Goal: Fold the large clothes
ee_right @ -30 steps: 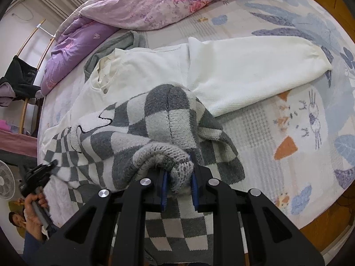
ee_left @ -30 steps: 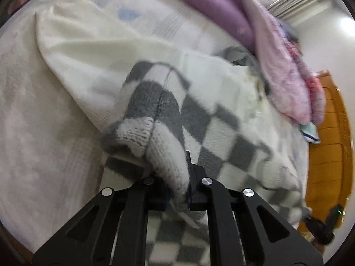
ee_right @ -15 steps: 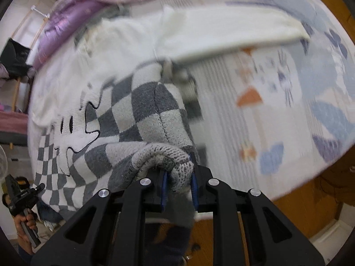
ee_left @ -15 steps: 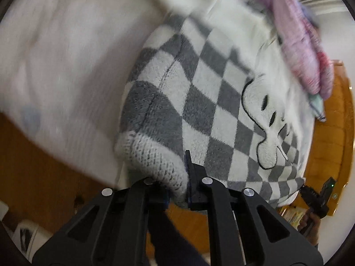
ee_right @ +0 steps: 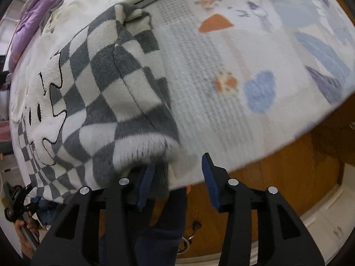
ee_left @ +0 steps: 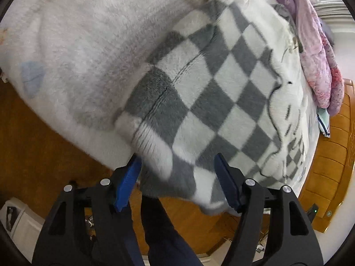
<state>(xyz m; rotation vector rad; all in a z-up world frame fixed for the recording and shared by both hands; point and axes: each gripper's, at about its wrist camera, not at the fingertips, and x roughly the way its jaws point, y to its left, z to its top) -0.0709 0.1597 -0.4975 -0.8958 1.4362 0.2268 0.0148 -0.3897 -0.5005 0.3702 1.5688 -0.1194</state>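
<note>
A grey-and-white checkered fleece sweater [ee_left: 210,84] with a white cartoon patch lies spread on the bed, its hem hanging over the near edge. It also shows in the right wrist view [ee_right: 106,84]. My left gripper [ee_left: 177,177] is open, its blue pads either side of the hem corner. My right gripper [ee_right: 177,177] is open, the other hem corner just in front of its left pad. A white sweater [ee_right: 93,6] lies beyond under the checkered one.
The bed sheet [ee_right: 255,55] has blue and orange prints. Pink and purple quilts [ee_left: 319,51] are piled at the far side. Wooden floor [ee_left: 44,150] and the person's dark trouser leg [ee_left: 164,228] are below the bed edge. A wooden headboard [ee_left: 332,155] stands right.
Both grippers have pulled the checkered sweater back toward the bed's near edge and laid it flat, then opened and let go of the hem corners.
</note>
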